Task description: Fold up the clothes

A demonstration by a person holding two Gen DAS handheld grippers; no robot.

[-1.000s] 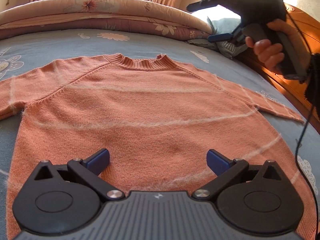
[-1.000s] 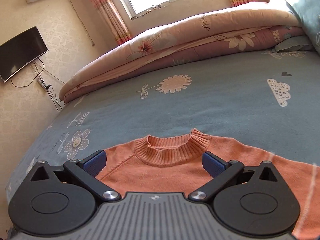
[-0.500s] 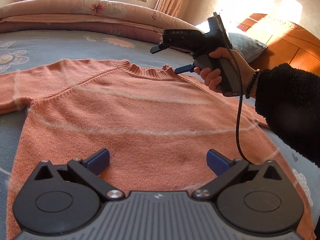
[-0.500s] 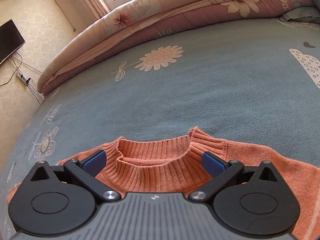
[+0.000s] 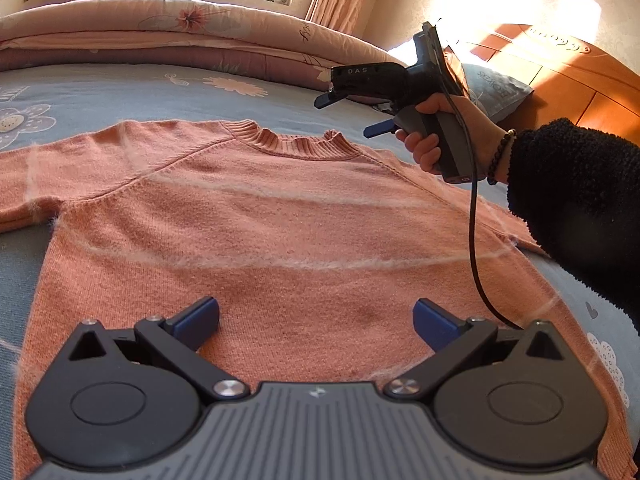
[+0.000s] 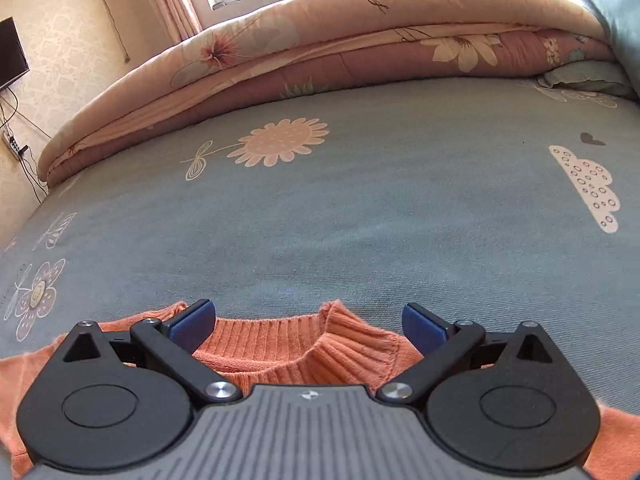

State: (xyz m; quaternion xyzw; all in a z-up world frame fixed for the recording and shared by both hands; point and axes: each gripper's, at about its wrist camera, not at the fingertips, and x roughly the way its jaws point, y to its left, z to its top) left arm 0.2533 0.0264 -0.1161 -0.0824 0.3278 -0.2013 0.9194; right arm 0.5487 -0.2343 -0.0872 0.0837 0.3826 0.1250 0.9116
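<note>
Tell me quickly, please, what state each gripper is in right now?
Left gripper: open, holding nothing, over the sweater.
Right gripper: open, holding nothing, over the sweater's collar.

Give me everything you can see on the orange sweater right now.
The orange sweater is a fuzzy knit with a ribbed crew collar and faint pale stripes. It lies flat and unfolded on the blue bedsheet, sleeves spread to both sides, collar toward the rolled quilt. Both grippers are open and grip nothing: the left gripper over its lower body, the right gripper at the collar.
</note>
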